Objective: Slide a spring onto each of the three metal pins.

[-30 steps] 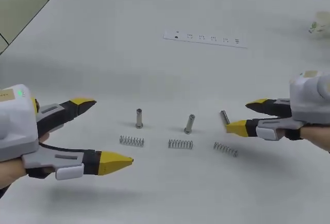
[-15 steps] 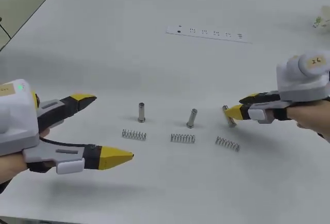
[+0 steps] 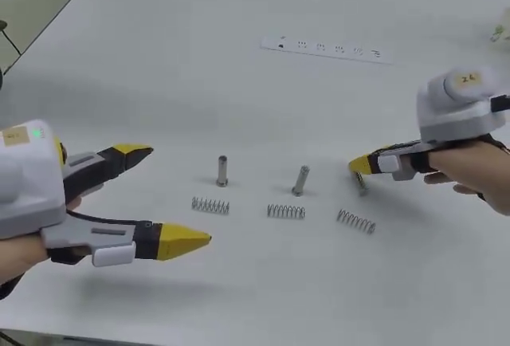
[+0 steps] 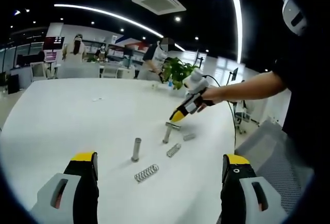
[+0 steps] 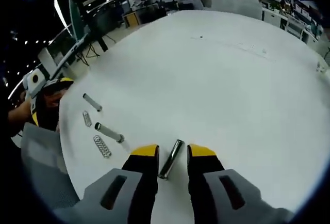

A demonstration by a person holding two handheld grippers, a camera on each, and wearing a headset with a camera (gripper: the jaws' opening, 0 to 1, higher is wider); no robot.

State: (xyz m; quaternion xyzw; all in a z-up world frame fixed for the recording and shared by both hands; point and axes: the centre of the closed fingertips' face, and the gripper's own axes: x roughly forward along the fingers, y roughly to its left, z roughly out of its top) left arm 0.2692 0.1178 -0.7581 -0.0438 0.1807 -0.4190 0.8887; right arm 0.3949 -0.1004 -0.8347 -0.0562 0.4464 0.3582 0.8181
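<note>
White table (image 3: 239,83), open-plan office (image 4: 62,64) behind. Left gripper (image 3: 177,194) wide open, empty; right gripper (image 5: 174,150) narrowly parted, straddling one metal pin (image 5: 170,168).

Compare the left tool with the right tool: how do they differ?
The left tool has its jaws spread wide, nothing between them; the right tool has its jaws close, flanking the rightmost pin. The left tool is far from that pin; the right tool is at it. Both have yellow tips.
</note>
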